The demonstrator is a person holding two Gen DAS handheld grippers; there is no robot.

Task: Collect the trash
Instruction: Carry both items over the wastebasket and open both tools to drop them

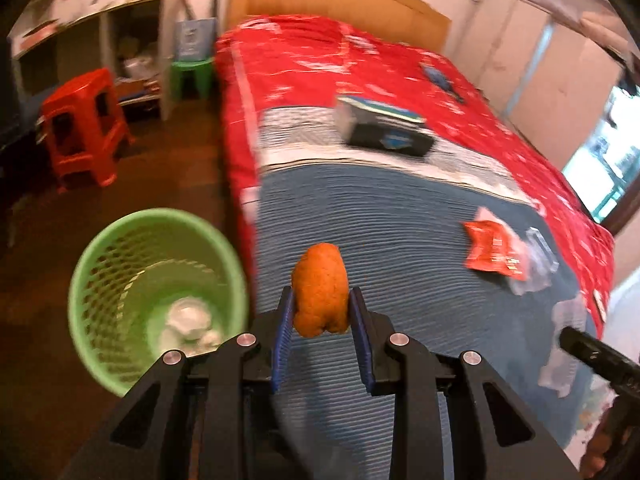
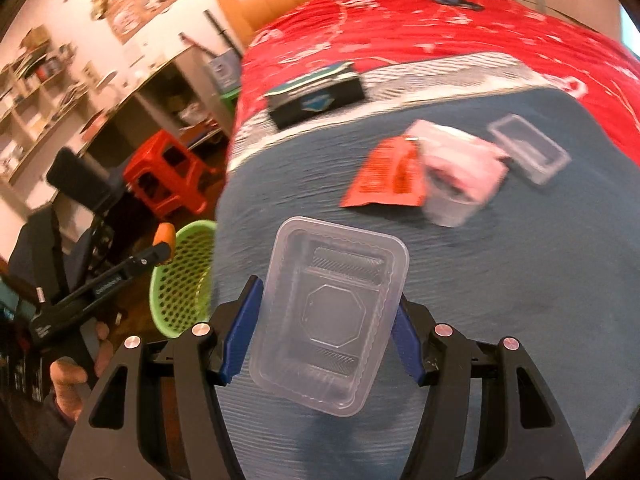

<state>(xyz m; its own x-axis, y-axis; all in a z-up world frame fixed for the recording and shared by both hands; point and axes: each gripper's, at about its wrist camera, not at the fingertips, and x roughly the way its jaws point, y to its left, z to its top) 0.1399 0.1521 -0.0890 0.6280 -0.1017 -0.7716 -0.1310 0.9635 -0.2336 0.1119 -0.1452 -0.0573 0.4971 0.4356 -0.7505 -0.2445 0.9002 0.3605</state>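
Observation:
My left gripper (image 1: pixel 322 300) is shut on an orange-brown lump of food (image 1: pixel 320 290), held above the bed's left edge, just right of the green mesh bin (image 1: pixel 120 280). The bin stands on the floor with crumpled white paper (image 1: pixel 188 320) inside; it also shows in the right wrist view (image 2: pixel 180 276). My right gripper (image 2: pixel 326 296) is shut on a clear plastic tray (image 2: pixel 330 312) above the blue blanket (image 2: pixel 500 280). A red wrapper (image 2: pixel 386 174), a pink-lidded clear cup (image 2: pixel 456 172) and a small clear box (image 2: pixel 528 148) lie on the bed.
A black box (image 1: pixel 384 128) lies farther up the bed on the red cover (image 1: pixel 300 60). A red stool (image 1: pixel 84 124) and a green stool (image 1: pixel 192 76) stand on the dark floor by a desk. A window is at the right.

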